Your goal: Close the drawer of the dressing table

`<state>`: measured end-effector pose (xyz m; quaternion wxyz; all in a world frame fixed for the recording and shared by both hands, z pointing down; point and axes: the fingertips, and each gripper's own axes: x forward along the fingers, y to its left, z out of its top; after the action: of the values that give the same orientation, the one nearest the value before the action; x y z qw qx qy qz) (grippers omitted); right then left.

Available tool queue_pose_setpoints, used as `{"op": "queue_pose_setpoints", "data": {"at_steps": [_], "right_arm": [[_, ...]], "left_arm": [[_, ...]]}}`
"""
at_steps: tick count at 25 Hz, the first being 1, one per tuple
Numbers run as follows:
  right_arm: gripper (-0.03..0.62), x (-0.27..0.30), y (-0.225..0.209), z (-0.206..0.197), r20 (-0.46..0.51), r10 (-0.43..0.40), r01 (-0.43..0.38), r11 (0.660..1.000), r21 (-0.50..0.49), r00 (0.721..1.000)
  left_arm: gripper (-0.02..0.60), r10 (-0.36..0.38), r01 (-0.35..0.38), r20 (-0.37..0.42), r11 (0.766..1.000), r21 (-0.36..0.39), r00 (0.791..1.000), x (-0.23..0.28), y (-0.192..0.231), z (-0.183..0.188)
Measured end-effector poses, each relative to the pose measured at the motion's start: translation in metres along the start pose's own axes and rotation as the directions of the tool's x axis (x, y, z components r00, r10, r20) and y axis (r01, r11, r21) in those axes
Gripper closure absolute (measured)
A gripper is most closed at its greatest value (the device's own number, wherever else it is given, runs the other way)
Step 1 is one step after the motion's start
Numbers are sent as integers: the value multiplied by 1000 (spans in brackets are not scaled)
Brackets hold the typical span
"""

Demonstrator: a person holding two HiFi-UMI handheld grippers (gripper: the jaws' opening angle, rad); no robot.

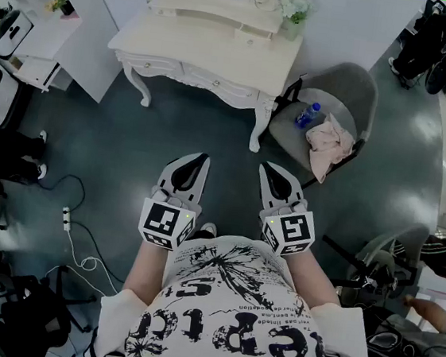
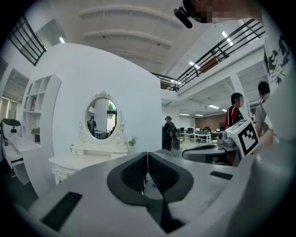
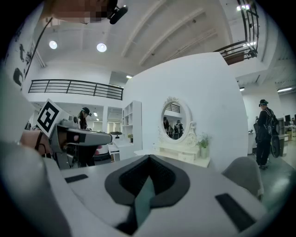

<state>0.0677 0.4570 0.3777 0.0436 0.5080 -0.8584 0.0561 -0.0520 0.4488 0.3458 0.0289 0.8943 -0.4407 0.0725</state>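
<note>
The white dressing table (image 1: 202, 47) stands ahead across the dark floor, with an oval mirror (image 2: 101, 118) and a small plant (image 1: 293, 12) on top. A small upper drawer (image 1: 250, 36) at its right seems to stick out slightly. The front drawers with small knobs look flush. My left gripper (image 1: 202, 157) and right gripper (image 1: 264, 166) are held side by side near my chest, well short of the table, both pointing at it. Both are shut and hold nothing. The table also appears in the right gripper view (image 3: 185, 155), beyond the shut jaws (image 3: 149, 158).
A grey chair (image 1: 361, 89) with a pinkish cloth (image 1: 329, 142) and a blue bottle (image 1: 308, 115) stands right of the table. A white shelf unit (image 1: 55, 34) is at the left. Cables and a power strip (image 1: 66, 218) lie on the floor at the left. People stand at the right.
</note>
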Motion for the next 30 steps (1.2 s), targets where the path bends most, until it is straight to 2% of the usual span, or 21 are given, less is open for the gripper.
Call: {"op": "queue_pose_setpoints", "data": {"at_steps": [14, 19, 25, 30], "right_arm": [[577, 9, 3, -5, -10, -23, 23, 1000, 14, 1000], [577, 33, 17, -6, -16, -38, 38, 999, 15, 999], [577, 72, 41, -9, -31, -69, 70, 996, 54, 997], [577, 104, 46, -12, -65, -104, 107, 993, 58, 992]], "left_arm": [[561, -15, 15, -5, 1000, -19, 1000, 1, 11, -8], [561, -21, 21, -8, 999, -28, 1000, -6, 41, -15], [561, -9, 8, -12, 999, -39, 1000, -19, 96, -22], [561, -7, 6, -24, 998, -55, 1000, -18, 128, -28]]}}
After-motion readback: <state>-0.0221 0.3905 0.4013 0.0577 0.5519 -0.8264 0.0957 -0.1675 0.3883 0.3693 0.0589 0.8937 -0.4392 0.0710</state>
